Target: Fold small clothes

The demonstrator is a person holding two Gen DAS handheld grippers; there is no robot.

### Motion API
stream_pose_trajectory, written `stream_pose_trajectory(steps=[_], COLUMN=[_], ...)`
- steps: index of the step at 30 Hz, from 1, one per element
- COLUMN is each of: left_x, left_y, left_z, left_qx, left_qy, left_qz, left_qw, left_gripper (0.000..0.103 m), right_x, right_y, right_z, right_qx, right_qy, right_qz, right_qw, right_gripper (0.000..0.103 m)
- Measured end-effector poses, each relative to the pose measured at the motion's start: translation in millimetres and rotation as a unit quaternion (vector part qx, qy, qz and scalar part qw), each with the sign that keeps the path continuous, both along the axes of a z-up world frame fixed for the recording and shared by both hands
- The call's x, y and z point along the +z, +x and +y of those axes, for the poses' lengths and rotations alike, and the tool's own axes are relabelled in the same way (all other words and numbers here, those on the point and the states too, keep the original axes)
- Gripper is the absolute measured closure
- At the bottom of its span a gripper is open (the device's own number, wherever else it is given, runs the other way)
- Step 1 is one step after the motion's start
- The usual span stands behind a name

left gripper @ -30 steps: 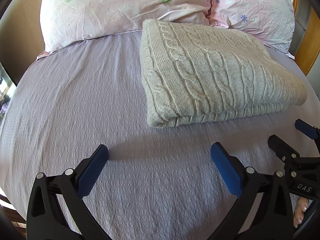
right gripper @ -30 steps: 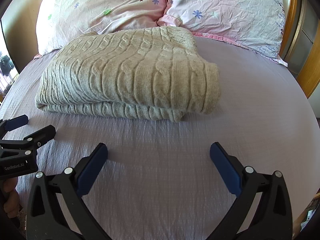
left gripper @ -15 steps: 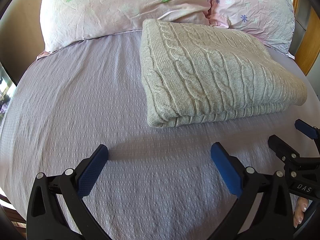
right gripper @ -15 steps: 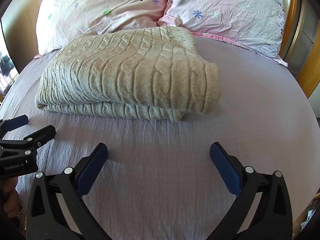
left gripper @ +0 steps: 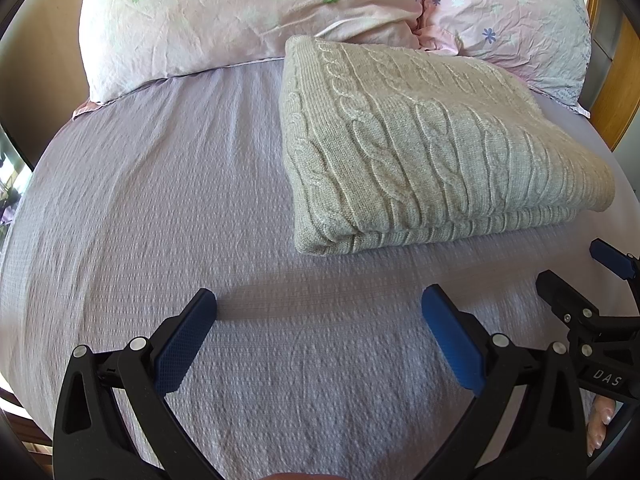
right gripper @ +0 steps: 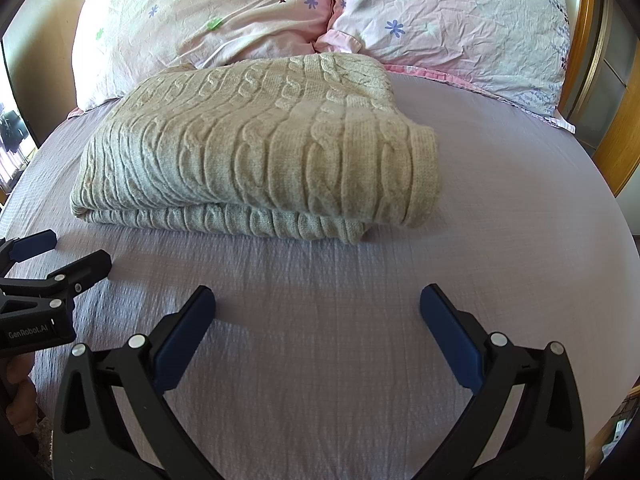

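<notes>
A beige cable-knit sweater [left gripper: 420, 144] lies folded into a neat rectangle on the lilac bed sheet [left gripper: 160, 200], its far edge against the pillows. It also shows in the right wrist view [right gripper: 260, 152]. My left gripper [left gripper: 318, 320] is open and empty, hovering over bare sheet in front of the sweater's left corner. My right gripper [right gripper: 316, 316] is open and empty, in front of the sweater's right half. Each gripper shows at the edge of the other's view, the right one [left gripper: 576, 276] and the left one [right gripper: 60, 258].
Two pink flowered pillows [right gripper: 208, 20] [right gripper: 460, 24] lean at the head of the bed. A wooden headboard [right gripper: 620, 120] runs along the right. The bed's left edge drops off by a wall [left gripper: 36, 80].
</notes>
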State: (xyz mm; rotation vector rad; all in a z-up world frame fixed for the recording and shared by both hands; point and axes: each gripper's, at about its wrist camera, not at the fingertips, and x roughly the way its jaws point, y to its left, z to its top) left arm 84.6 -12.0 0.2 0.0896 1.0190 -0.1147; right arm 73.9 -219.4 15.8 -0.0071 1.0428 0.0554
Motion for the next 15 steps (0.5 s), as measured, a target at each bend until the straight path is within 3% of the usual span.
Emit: stream_pose_trajectory(steps=[15], left_x=[-0.3], left_y=[1.4], left_z=[0.9], left_qx=[-0.002], left_qy=[0.0], left_qz=[0.001], left_qw=[1.0], left_gripper=[0.001], right_x=[0.1], right_y=[0.1], right_z=[0.0], right_qx=[0.0], right_qy=[0.0], right_qz=[0.0], right_qw=[1.0], right_gripper=[0.002])
